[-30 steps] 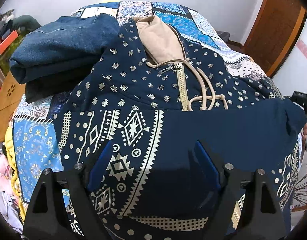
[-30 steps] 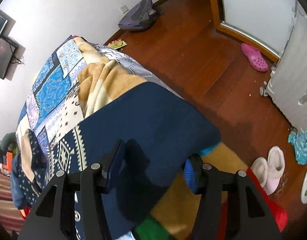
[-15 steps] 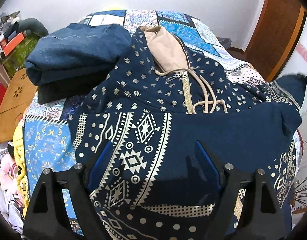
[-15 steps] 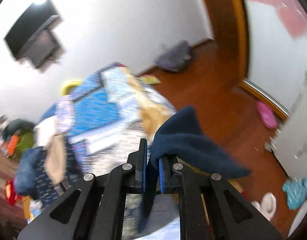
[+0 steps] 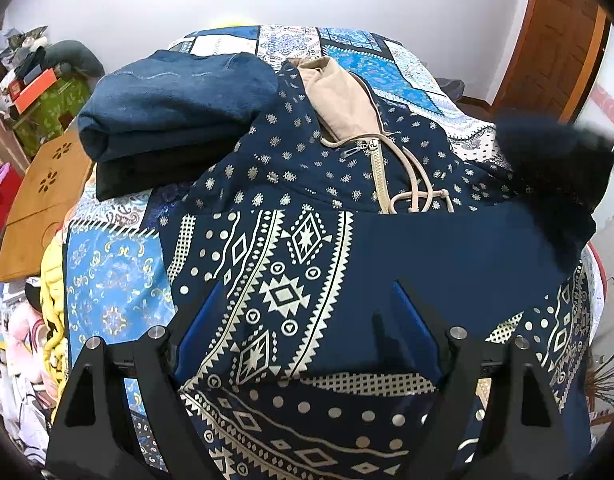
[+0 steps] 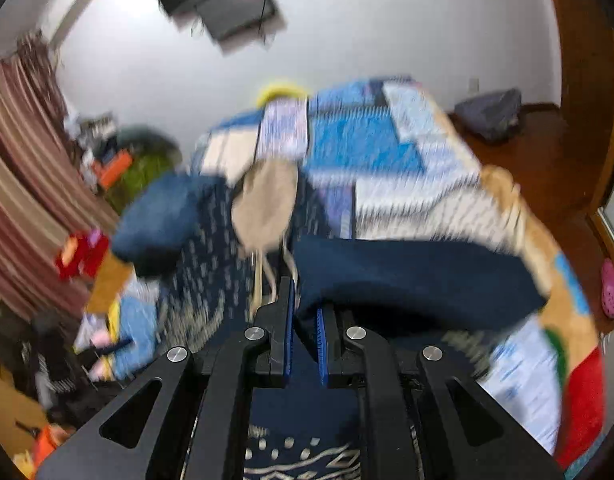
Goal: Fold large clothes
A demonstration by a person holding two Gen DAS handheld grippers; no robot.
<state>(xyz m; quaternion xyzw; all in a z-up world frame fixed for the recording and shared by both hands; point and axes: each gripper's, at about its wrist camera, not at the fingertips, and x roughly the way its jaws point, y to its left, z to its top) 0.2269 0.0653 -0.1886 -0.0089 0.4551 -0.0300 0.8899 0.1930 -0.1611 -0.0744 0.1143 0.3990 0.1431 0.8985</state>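
A navy hoodie (image 5: 307, 184) with cream geometric print, beige hood lining and zip lies spread on the bed. My left gripper (image 5: 307, 316) hovers open above its patterned lower part, nothing between its blue pads. My right gripper (image 6: 305, 312) is shut on a plain navy fold of the hoodie (image 6: 411, 276) and holds it lifted over the garment. That lifted cloth shows as a blurred dark mass (image 5: 555, 160) at the right of the left wrist view. The right wrist view is motion-blurred.
Folded blue jeans on a black garment (image 5: 171, 120) sit at the hoodie's upper left on the patchwork quilt (image 5: 111, 280). A wooden stool (image 5: 43, 200) and clutter stand left of the bed. A wooden door (image 5: 547, 40) and floor with a bag (image 6: 491, 114) lie right.
My right gripper closed on the navy cloth at the bed's right edge, lifted it and swung it in over the hoodie while rolling. The left gripper drew back slightly, still open.
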